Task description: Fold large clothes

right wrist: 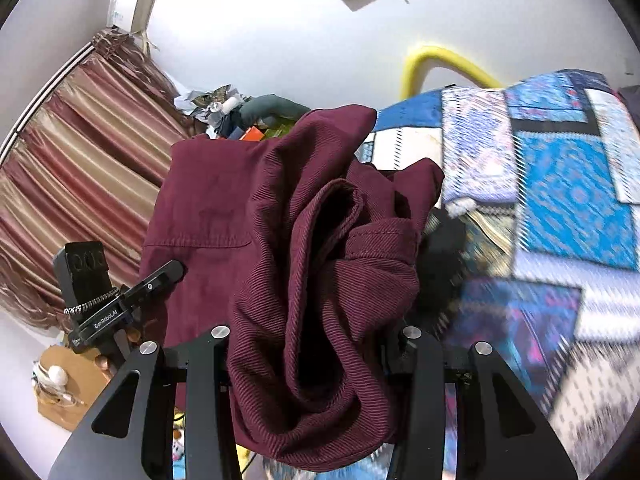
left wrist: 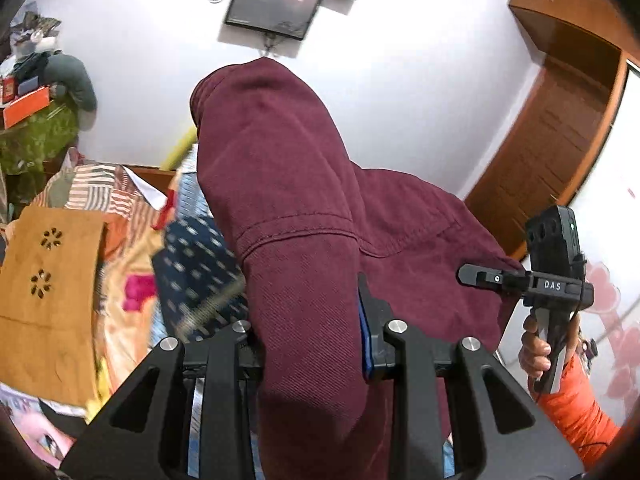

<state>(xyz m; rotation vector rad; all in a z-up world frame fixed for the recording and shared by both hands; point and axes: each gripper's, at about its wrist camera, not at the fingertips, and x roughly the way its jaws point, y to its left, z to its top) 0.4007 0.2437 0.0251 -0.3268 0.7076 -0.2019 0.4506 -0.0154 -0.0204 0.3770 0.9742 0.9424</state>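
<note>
A large maroon garment (left wrist: 288, 152) hangs lifted above the bed, stretched between both grippers. My left gripper (left wrist: 308, 320) is shut on a thick fold of it; the blue pad of one finger (left wrist: 366, 320) presses the cloth, and the other finger is hidden behind it. In the right wrist view the garment (right wrist: 224, 200) bunches in deep folds between the fingers of my right gripper (right wrist: 316, 340), which is shut on it. Each view shows the other gripper at the cloth's edge: the right gripper (left wrist: 480, 276), held by a hand (left wrist: 536, 352) in an orange sleeve, and the left gripper (right wrist: 164, 276).
A bed with a blue patchwork quilt (right wrist: 560, 184) lies below, with a black item (right wrist: 440, 256) on it. A brown perforated panel (left wrist: 44, 280) lies at left. Striped curtain (right wrist: 80, 140), wooden door (left wrist: 560, 120), wall monitor (left wrist: 276, 4) and cluttered shelf (left wrist: 36, 80) surround the bed.
</note>
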